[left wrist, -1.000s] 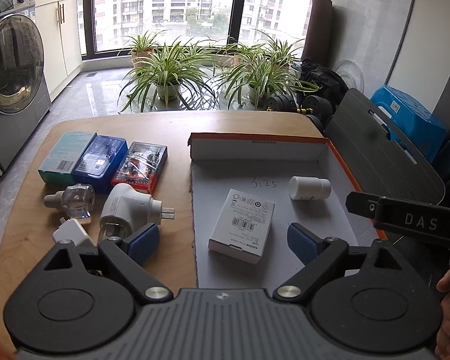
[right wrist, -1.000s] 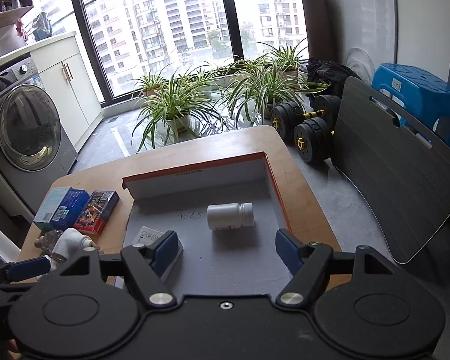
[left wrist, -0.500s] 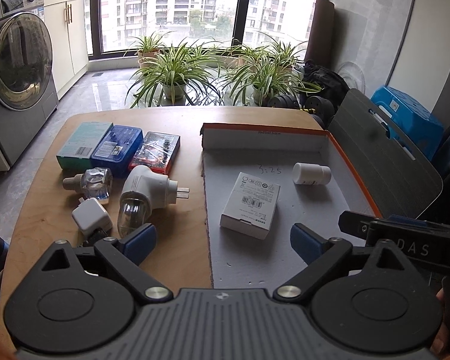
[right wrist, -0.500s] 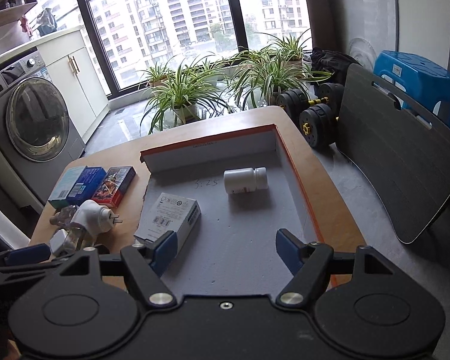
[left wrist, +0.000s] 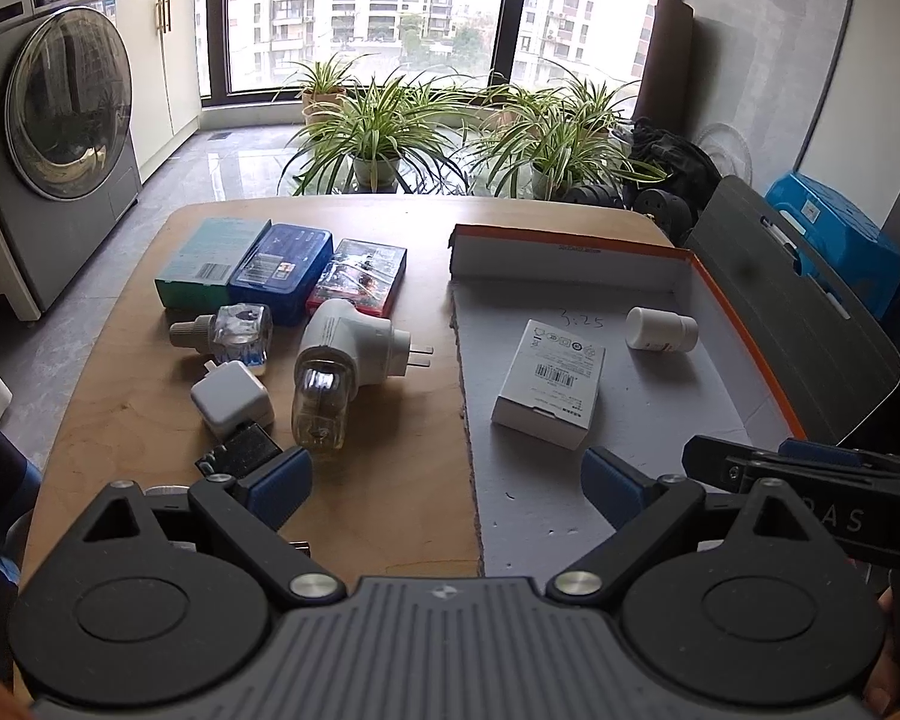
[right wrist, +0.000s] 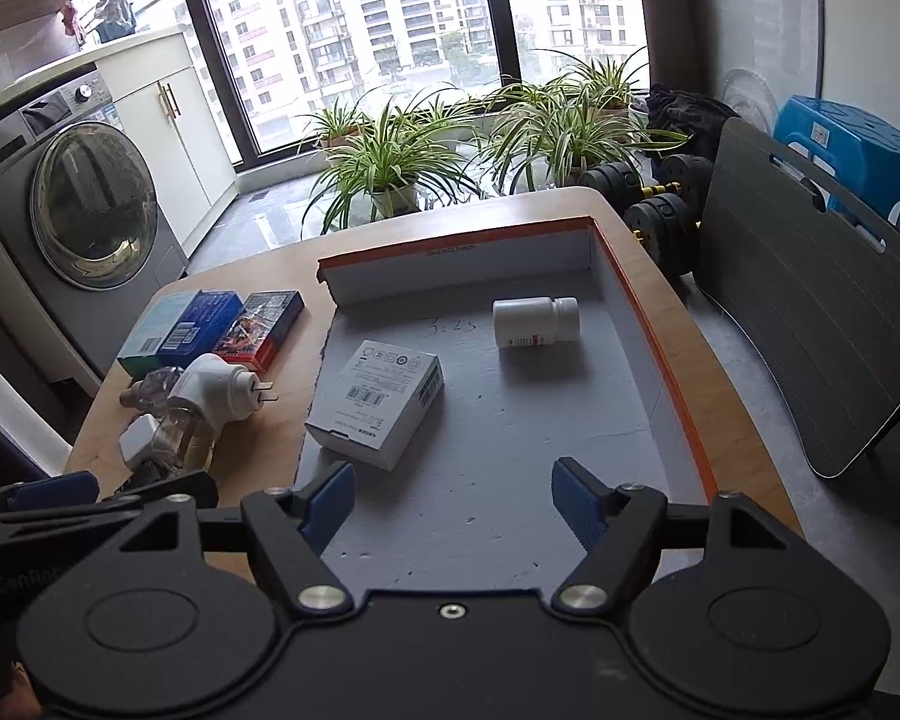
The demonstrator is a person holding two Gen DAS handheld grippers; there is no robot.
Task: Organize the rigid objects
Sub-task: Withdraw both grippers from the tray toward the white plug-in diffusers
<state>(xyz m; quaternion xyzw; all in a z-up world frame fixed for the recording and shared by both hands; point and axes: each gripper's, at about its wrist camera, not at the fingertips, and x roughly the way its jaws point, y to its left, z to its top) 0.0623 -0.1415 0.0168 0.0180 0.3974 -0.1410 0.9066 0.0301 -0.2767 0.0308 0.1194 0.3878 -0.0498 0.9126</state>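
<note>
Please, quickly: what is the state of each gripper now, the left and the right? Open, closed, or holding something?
Left gripper: open, holding nothing.
Right gripper: open, holding nothing.

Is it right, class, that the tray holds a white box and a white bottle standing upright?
Not quite. The bottle lies on its side in the tray, as the right wrist view shows. The white box is in the tray too.

"3:25" handwritten on tray floor
</note>
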